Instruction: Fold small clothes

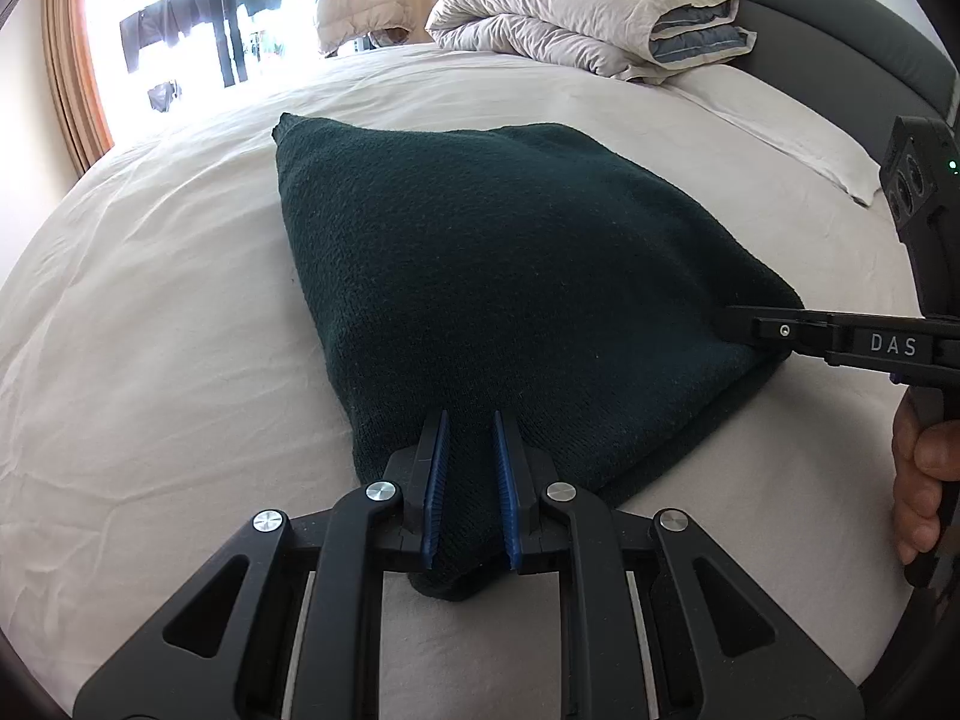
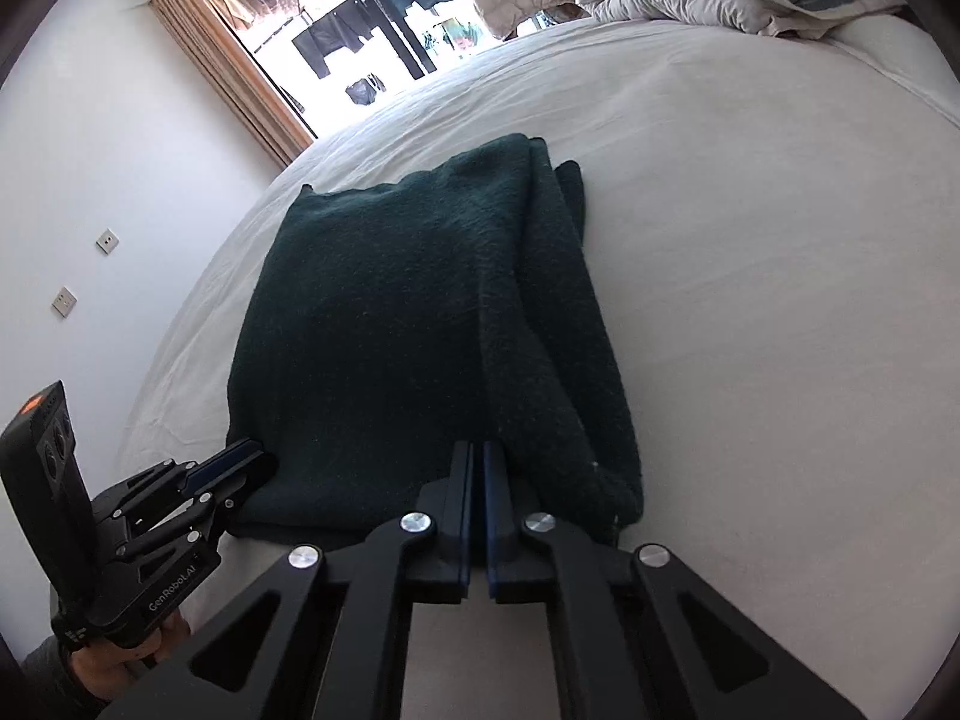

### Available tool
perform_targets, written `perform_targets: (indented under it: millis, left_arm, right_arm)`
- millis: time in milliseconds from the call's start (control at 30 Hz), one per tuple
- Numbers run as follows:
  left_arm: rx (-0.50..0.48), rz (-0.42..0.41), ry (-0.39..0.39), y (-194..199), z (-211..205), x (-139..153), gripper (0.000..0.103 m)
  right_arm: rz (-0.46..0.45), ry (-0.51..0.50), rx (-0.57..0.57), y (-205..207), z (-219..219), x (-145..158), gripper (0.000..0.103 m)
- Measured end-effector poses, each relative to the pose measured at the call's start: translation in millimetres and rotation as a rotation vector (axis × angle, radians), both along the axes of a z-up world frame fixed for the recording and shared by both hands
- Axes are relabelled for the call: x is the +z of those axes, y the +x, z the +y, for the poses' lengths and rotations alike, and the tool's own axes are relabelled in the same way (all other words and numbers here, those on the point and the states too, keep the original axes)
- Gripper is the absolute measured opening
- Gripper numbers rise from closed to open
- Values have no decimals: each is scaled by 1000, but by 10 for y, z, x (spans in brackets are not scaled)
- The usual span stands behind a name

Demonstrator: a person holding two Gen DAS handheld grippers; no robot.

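Both near corners of the dark green knitted garment point(image 1: 480, 276), lying half-folded on the white bed point(image 1: 150, 360), are pinched: left tongs point(image 1: 471, 438) and right tongs point(image 2: 478, 468) clamped narrow. The next move probably calls for lifting both corners evenly toward the far edge.

White bed point(image 1: 180, 300): green knit point(image 1: 480, 270), folded duvet point(image 1: 570, 18).

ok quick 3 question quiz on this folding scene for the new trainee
1. True or false: the dark green knit garment lies on a wooden floor.
2. Which gripper has garment fabric bunched between its blue fingers? A) left gripper B) neither
3. Fill in: the folded duvet sits at the ___ of the bed.

Key
1. False; it lies on the white bed.
2. A; in the left wrist view the fabric sits between the fingers. The right gripper is shut at the garment's near edge.
3. Head.
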State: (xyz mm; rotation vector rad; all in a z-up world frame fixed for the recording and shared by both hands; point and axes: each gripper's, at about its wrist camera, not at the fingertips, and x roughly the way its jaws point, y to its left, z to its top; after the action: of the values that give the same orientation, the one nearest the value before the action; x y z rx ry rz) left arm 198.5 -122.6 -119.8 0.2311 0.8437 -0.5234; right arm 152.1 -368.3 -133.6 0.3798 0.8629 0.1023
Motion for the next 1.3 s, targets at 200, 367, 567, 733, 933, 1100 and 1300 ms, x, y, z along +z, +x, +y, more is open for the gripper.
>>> perform_targets:
  millis: [200, 367, 567, 733, 933, 1100, 1300]
  left_arm:
    - [12, -4, -40, 15, 29, 210, 16]
    - [53, -81, -19, 374, -117, 475, 16]
    - [59, -75, 139, 838, -421, 222, 16]
    - [60, -188, 205, 602, -485, 52, 16]
    - [70, -181, 195, 474, -381, 42, 16]
    - [75, -212, 179, 231, -287, 19, 16]
    - [71, -192, 128, 38, -150, 27, 20]
  right_arm:
    - [-45, 80, 10, -53, -144, -119, 0]
    - [-64, 111, 13, -90, -148, -136, 0]
    - [-74, 137, 18, -147, -197, -163, 0]
    - [-77, 143, 19, -174, -233, -175, 0]
    - [-64, 110, 17, -203, -193, -132, 0]
    - [-65, 152, 8, -438, -248, -117, 1]
    - [-51, 105, -16, -775, -256, 49, 41]
